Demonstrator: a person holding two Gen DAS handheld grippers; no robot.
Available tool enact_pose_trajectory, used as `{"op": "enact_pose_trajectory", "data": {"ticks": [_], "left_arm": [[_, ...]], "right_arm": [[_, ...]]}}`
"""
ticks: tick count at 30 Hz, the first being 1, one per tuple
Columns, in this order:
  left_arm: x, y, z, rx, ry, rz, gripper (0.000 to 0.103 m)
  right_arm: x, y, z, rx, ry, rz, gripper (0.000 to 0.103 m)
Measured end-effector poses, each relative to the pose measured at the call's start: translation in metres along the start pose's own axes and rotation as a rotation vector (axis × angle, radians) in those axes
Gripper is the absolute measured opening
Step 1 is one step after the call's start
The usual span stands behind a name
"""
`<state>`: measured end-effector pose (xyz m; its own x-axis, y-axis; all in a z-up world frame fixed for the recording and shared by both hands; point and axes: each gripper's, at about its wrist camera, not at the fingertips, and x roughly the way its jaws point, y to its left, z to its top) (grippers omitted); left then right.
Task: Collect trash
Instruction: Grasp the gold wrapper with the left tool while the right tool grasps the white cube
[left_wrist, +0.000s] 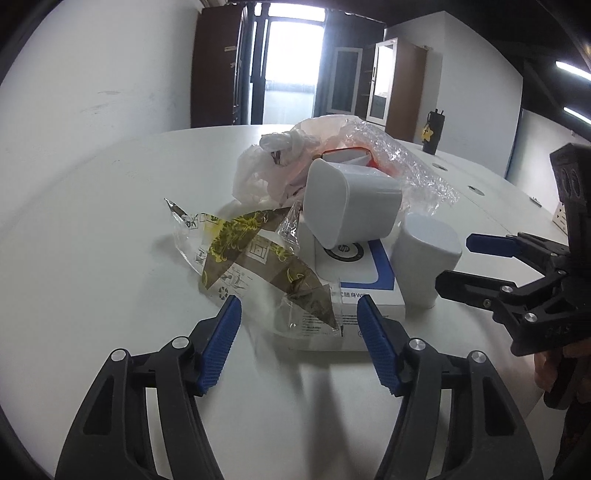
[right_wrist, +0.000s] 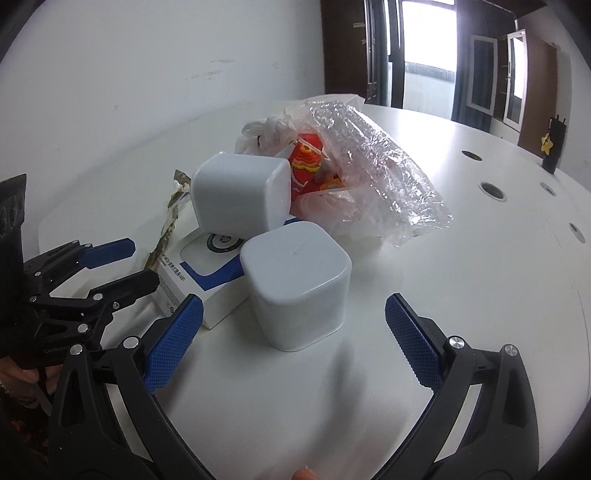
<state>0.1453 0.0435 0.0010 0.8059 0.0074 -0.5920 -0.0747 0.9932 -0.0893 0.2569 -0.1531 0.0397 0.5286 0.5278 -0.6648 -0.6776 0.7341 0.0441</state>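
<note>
Trash pile (left_wrist: 332, 206) sitting mid-counter (left_wrist: 92, 221). Left gripper (left_wrist: 299, 328) jaws gaping, nearing wrapper (left_wrist: 258, 266) at 12 o'clock. Right gripper (right_wrist: 293, 325) jaws gaping, straddling upturned white tub (right_wrist: 295, 288). Advice: closing low, squarely.

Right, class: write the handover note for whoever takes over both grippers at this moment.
Left gripper: open, empty, low over the printed wrapper and flat white box.
Right gripper: open, empty, facing the upside-down white tub.
Second tub lies tilted on the box; plastic bags are heaped behind.
Done: nothing collected.
Left: the whole pile on the table; no bin in view.
</note>
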Motion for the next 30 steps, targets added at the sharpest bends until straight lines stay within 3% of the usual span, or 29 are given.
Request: {"op": "enact_pose_trajectory", "data": {"ticks": [4,7,9,11,13,16,30], "left_arm": [[0.001,0.005,0.0,-0.021,0.01,-0.017,0.057],[0.004,0.006,-0.001,-0.021,0.026,-0.026,0.037],[0.006,0.004,-0.002,-0.019,0.031,-0.029,0.031],[0.004,0.003,-0.002,-0.008,0.022,-0.021,0.014],[0.001,0.005,0.0,-0.014,0.008,-0.009,0.007],[-0.005,0.009,0.003,-0.021,-0.009,-0.008,0.006],[-0.047,0.008,0.015,-0.019,-0.106,0.0,0.004]], "right_arm": [[0.014,-0.003,0.008,0.016,0.03,0.023,0.094],[0.018,-0.002,0.013,0.038,0.038,0.039,0.094],[0.021,-0.004,0.015,0.06,0.05,0.057,0.094],[0.027,-0.005,0.016,0.071,0.062,0.049,0.084],[0.03,-0.005,0.017,0.073,0.071,0.032,0.078],[0.031,-0.005,0.017,0.079,0.073,0.023,0.065],[-0.026,0.011,-0.014,0.094,-0.032,-0.035,0.064]]}}
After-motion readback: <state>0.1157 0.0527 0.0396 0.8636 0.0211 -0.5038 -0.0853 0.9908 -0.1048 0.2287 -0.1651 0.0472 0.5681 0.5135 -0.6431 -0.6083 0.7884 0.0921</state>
